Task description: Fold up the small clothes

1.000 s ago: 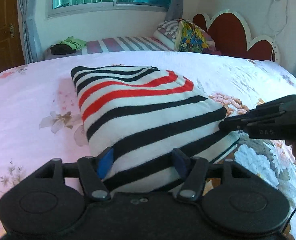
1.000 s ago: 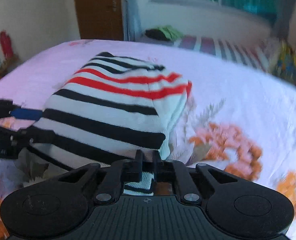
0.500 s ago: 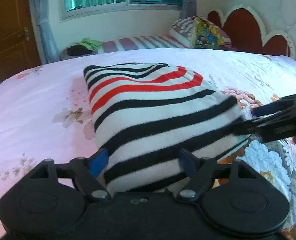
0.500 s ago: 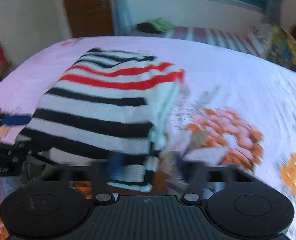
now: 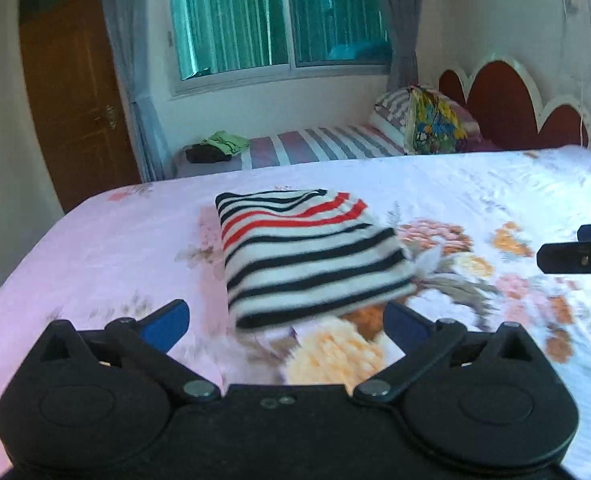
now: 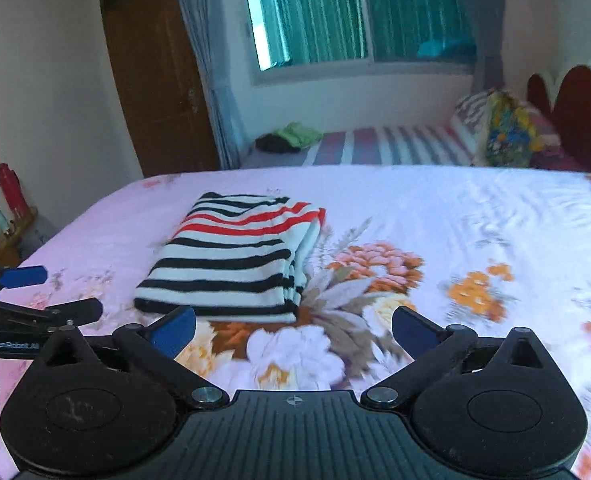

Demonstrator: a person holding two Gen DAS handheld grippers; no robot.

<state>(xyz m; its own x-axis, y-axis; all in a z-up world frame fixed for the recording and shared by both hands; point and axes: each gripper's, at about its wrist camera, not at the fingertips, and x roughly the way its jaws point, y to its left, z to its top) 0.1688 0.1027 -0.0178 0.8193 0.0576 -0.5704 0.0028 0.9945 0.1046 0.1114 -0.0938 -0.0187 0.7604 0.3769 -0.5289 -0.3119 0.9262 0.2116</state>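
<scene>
On the floral bedsheet (image 6: 435, 208), both grippers' fingers have released the folded striped garment (image 6: 231, 264) and drawn back.

You see a bed (image 6: 455, 208) with a pink flowered sheet. Behind it stands a second bed (image 5: 315, 146) with striped cover and pillows (image 5: 427, 120). A window (image 5: 275, 20) with green curtains gives daylight, beside a brown wooden door (image 6: 155, 80).

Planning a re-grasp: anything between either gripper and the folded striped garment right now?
Nothing visible. The left gripper and right gripper both hang open, short of the folded striped garment. Only bare floral bedsheet lies between each and its near edge.
</scene>
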